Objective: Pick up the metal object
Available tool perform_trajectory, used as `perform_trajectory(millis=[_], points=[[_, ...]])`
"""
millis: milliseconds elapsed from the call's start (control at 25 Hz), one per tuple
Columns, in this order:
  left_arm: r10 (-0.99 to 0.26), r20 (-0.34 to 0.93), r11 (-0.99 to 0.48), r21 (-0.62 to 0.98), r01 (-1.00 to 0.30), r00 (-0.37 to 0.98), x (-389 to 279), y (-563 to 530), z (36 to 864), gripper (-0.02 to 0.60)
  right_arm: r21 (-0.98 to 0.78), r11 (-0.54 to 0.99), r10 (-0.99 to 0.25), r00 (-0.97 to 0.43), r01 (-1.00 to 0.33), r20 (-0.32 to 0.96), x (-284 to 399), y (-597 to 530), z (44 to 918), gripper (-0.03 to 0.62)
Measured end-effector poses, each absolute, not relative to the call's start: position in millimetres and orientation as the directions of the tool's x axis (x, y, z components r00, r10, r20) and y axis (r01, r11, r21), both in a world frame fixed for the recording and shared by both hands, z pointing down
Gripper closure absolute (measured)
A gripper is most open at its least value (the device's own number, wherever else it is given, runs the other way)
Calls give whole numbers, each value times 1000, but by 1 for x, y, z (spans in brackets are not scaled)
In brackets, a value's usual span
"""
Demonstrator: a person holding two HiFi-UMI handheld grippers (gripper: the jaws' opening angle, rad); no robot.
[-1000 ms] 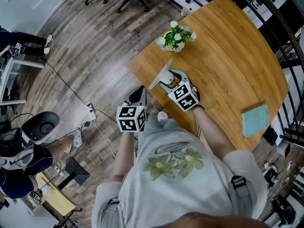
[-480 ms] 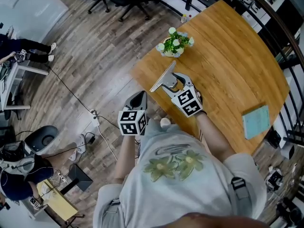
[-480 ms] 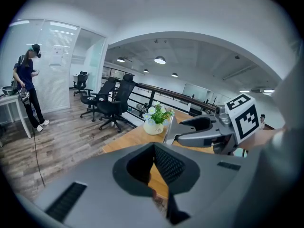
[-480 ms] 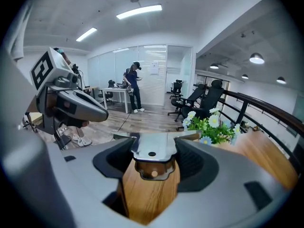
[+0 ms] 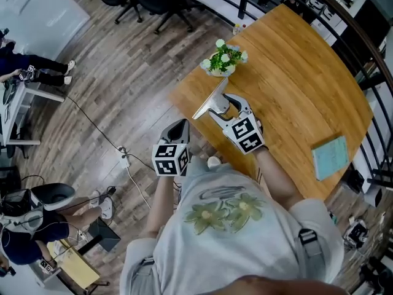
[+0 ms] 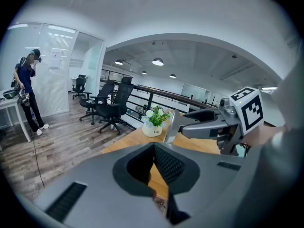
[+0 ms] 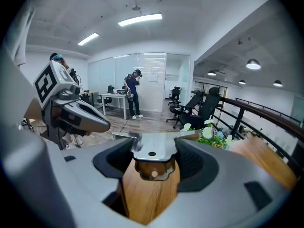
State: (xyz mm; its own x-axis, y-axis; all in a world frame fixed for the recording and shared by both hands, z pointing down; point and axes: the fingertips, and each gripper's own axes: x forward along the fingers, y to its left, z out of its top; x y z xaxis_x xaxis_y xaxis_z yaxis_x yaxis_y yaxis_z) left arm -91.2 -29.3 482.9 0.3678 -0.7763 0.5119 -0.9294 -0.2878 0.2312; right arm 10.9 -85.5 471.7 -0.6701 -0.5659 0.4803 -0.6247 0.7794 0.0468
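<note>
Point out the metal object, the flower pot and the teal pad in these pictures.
metal object [image 5: 209,99]: head view, middle of its flat blade.
flower pot [image 6: 152,130]: left gripper view, front of the white pot.
teal pad [image 5: 329,155]: head view, centre of its top face.

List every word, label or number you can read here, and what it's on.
Flower pot: one short dark word, too small to read.
Left gripper and right gripper: square markers only, no letters.
Metal object: no print visible.
Shirt: flower print, nothing readable.
</note>
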Motion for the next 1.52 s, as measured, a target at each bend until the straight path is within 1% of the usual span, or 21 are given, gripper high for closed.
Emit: perform_trajectory(millis=[320, 1520], points=[[-780, 501, -303, 222, -927, 375, -85, -26, 476, 568, 55, 771, -595, -686, -635, 419, 13, -85, 444, 309], [-794, 485, -304, 206, -930, 367, -86, -12, 470, 568, 41, 752, -632, -703, -657, 324, 25, -66, 406, 309]])
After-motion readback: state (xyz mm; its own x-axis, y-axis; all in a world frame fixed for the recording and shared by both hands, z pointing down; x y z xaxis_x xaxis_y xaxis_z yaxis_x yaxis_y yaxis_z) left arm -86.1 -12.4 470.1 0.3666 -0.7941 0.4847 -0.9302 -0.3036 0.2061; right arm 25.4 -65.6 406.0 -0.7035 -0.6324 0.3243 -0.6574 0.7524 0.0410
